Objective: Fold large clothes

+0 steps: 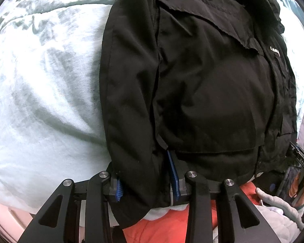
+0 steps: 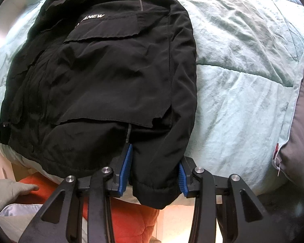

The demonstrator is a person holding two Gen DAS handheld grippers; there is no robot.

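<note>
surface: bed covered with a wrinkled pale mint-green quilted blanket [image 2: 243, 64]
left gripper [image 1: 147, 179]: blue-padded jaws narrowed on the near hem of the black jacket, fabric pinched between the pads
right gripper [image 2: 155, 174]: blue-padded jaws clamped on the jacket's near hem at the other corner, cloth bulging out below
black padded nylon jacket [image 2: 103, 77]: lies flat on the blanket, flap pockets and white lettering facing up, near hem hanging over the bed edge
orange quilted fabric [image 2: 131, 220]: below the bed edge, under the grippers
grey pillow [image 2: 300, 121]: right edge of right wrist view, resting on the blanket
</note>
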